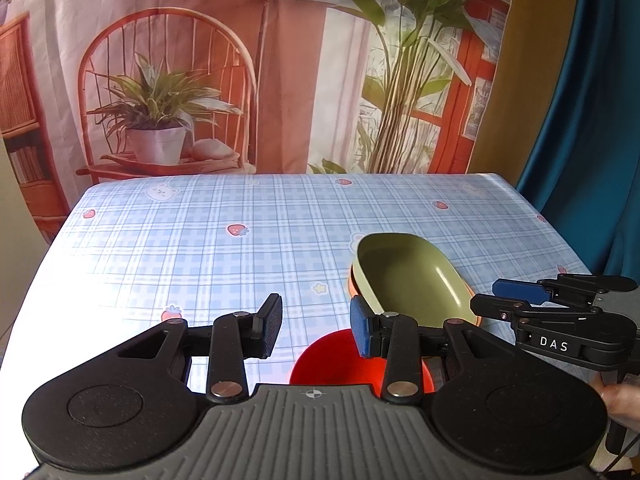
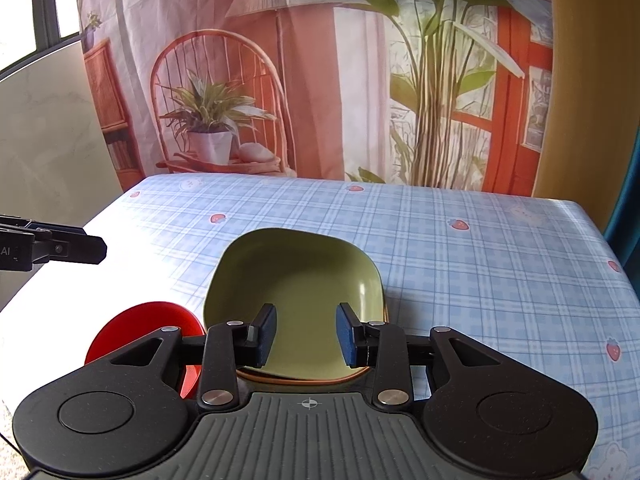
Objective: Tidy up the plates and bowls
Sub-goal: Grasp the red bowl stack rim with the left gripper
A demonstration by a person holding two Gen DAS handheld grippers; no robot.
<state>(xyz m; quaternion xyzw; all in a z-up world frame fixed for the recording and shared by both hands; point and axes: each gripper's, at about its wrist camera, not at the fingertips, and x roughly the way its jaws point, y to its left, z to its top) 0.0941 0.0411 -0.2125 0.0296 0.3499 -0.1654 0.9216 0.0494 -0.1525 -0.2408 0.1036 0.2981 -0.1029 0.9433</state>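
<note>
A: Daylight pours in from the left; the near-left part of the checked tablecloth (image 1: 248,240) is blown out to white in both views.

B: Sharp enough, though. Fisheye bends the table edges, and the printed backdrop (image 2: 304,80) looks washed and hazy.

A green squarish plate (image 2: 296,292) rests stacked on an orange plate (image 2: 280,378), beside a red bowl (image 2: 144,326).
</note>
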